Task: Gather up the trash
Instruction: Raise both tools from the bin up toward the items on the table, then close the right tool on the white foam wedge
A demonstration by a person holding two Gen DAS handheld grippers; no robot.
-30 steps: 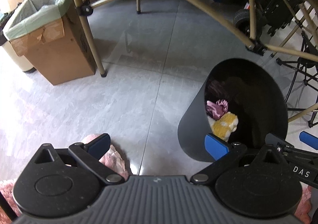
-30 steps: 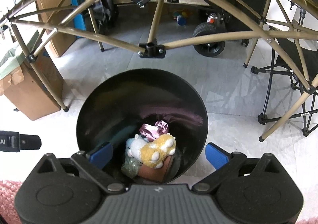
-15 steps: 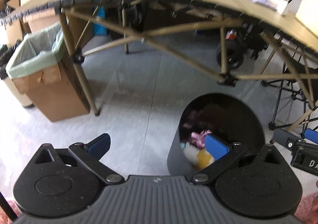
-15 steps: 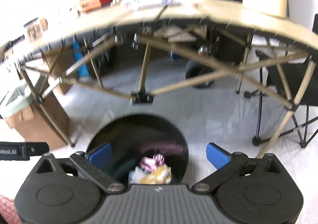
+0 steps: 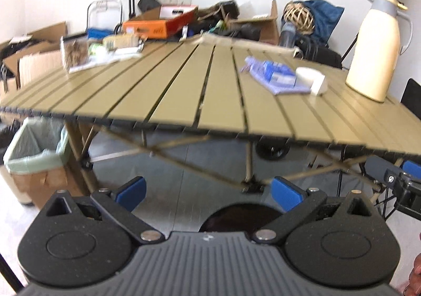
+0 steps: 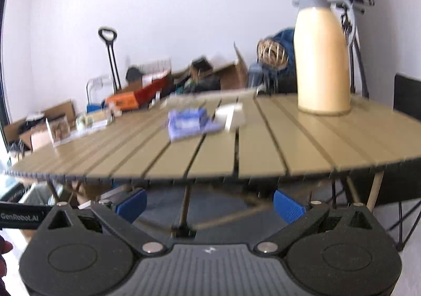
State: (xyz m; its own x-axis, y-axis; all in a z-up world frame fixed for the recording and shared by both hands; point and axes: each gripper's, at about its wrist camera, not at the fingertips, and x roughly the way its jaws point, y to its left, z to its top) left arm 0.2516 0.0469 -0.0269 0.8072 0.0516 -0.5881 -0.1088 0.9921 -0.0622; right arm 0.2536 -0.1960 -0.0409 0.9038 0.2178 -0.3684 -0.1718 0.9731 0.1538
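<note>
Trash bin [image 5: 240, 217], black, shows just beyond the wide, empty left tool [image 5: 208, 192]; right tool [image 6: 210, 204], equally wide and empty, faces the slatted surface [image 6: 263, 143] bearing a purple packet [image 6: 188, 123].

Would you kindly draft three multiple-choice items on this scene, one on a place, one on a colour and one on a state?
1. Where does the cream jug stand?
A. on the slatted table
B. on the floor
C. inside the cardboard box

2. What colour are the pads on the gripper fingers?
A. red
B. blue
C. yellow

3. How are the left gripper and the right gripper?
A. both open and empty
B. both shut on trash
C. one open, one shut

Answers: 1 A, its base rests on the tabletop at the right end; 2 B, the blue pads show in both wrist views; 3 A, each pair of fingers is spread with nothing between.
</note>
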